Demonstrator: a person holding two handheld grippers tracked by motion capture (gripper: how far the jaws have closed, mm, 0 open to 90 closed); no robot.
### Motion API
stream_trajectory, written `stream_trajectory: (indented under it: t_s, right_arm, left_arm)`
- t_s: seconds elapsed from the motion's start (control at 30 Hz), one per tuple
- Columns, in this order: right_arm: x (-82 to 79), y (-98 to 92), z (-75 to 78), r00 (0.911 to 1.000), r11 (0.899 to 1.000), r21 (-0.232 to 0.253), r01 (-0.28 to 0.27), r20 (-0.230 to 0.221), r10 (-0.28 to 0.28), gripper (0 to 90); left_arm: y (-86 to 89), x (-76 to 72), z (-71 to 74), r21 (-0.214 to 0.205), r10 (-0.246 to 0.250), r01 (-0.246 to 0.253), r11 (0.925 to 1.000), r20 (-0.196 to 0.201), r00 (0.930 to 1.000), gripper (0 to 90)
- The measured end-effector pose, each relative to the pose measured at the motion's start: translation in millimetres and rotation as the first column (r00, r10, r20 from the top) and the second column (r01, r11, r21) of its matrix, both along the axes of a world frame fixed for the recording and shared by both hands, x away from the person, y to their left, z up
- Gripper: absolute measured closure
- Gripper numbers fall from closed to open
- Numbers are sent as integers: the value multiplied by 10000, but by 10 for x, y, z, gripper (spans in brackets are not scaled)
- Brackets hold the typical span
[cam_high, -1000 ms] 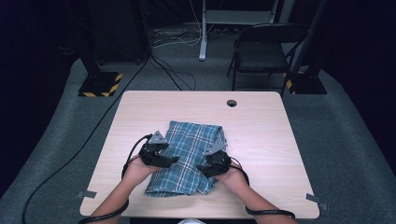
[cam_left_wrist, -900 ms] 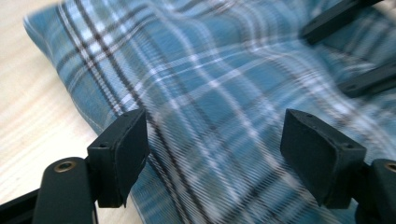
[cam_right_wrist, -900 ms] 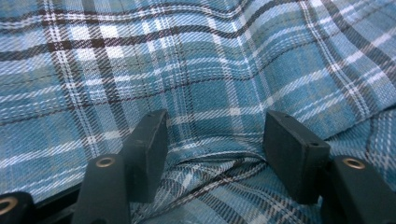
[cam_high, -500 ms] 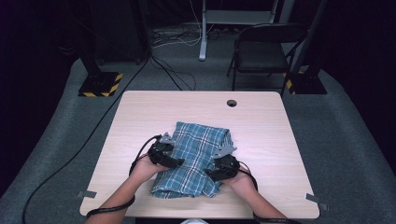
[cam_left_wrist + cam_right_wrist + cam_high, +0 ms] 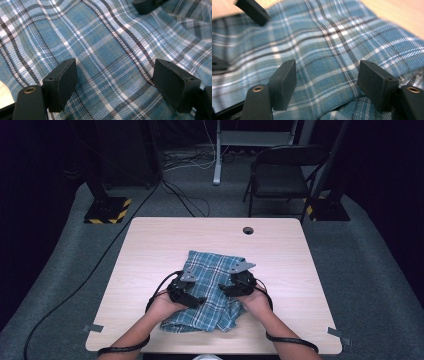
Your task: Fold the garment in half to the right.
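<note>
- the plaid cloth [image 5: 210,290] lies folded on the near middle of the table [image 5: 150,250].
- left gripper [image 5: 192,299] is over the cloth's left part, jaws apart and nothing pinched, having just widened.
- right gripper [image 5: 227,287] is over its right part, jaws likewise apart and just widened, cloth lying slack beneath.

Plaid cloth [image 5: 107,50] cut off by every edge (left gripper view), table beneath hidden
</note>
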State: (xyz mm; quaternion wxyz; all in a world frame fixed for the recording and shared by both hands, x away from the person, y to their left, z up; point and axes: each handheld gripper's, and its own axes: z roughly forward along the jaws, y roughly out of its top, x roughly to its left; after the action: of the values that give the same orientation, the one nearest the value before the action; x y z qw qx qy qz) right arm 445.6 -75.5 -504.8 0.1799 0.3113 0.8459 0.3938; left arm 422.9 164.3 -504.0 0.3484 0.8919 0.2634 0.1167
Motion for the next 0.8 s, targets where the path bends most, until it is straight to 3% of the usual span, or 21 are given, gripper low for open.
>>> stream_trajectory:
  t_s: [0.17, 0.27, 0.37, 0.5, 0.63, 0.8]
  right_arm:
    - [99, -27, -119, 9990, 9997, -30, -233, -391, 232, 313]
    - [158, -59, -165, 9973, 9988, 311, -367, -624, 386, 318]
    - [180, -78, -184, 9974, 9979, 447, -471, -526, 495, 325]
    - [170, -52, -179, 9978, 9985, 176, -513, -402, 520, 318]
    - [141, -10, -72, 9967, 9989, -143, -450, -685, 440, 212]
    - [-52, -4, 142, 9953, 9961, 216, -861, -422, 869, 182]
  left_arm:
    - [-18, -41, -66, -117, 258, -257, 9996, 128, 9996, 196]
    - [-37, -70, -91, -104, 434, -431, 9990, 223, 9988, 197]
    - [-46, -88, -98, -152, 558, -554, 9983, 263, 9981, 196]
    - [-46, -86, -90, -115, 544, -541, 9985, 259, 9982, 195]
    - [-50, -69, 9, 95, 334, -335, 9994, 140, 9993, 174]
    - [53, 5, 167, -612, 557, -537, 9967, 315, 9980, 155]
